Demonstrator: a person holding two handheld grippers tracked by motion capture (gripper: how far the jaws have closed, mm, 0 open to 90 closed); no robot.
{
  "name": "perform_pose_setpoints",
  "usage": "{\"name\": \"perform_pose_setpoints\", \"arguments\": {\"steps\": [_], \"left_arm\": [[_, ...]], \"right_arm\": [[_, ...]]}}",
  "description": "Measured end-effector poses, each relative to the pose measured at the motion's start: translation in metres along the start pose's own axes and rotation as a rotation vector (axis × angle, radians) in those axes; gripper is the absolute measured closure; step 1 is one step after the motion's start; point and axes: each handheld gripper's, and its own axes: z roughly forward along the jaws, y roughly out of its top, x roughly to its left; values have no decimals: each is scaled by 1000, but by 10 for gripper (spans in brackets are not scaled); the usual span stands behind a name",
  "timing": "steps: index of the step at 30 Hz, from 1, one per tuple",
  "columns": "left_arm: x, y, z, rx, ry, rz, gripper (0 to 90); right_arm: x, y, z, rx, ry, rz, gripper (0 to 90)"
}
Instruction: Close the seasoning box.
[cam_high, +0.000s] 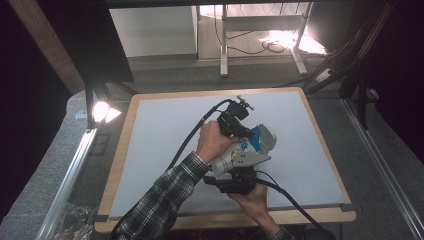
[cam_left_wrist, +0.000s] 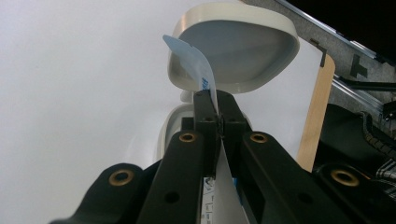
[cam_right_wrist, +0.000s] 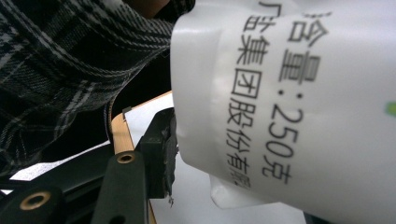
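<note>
where the person's right hand (cam_high: 253, 199) comes in at the near edge of the table (cam_high: 150, 150), the right gripper (cam_high: 235, 184) has its jaws closed on the body of a white container (cam_high: 235, 161), held above the grey table mat a little right of centre; in the right gripper view one black pad (cam_right_wrist: 161, 156) presses against the container's printed white wall (cam_right_wrist: 299, 107). just beyond it, the left hand (cam_high: 214, 141), in a plaid sleeve (cam_high: 165, 202), holds the left gripper (cam_high: 239, 128) over the container's far end. its jaws are clamped together on a thin blue-and-white seal film (cam_left_wrist: 198, 70), which curls up past the tips. farther off, the container's hinged white lid (cam_left_wrist: 238, 44) stands open.
</note>
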Motion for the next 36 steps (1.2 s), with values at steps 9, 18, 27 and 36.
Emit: {"name": "perform_pose_setpoints", "arguments": {"steps": [9,18,27,36], "left_arm": [[0,1,1,6,-2,-4,892],[0,2,2,18,-3,-4,892],[0,3,2,23,-4,-5,892],[0,3,3,25,-6,-5,891]], "right_arm": [[0,1,-1,-5,1,5,508],[0,0,-1,-10,2,12,505],[0,1,-1,-16,4,21,497],[0,1,-1,-16,4,22,495]]}}
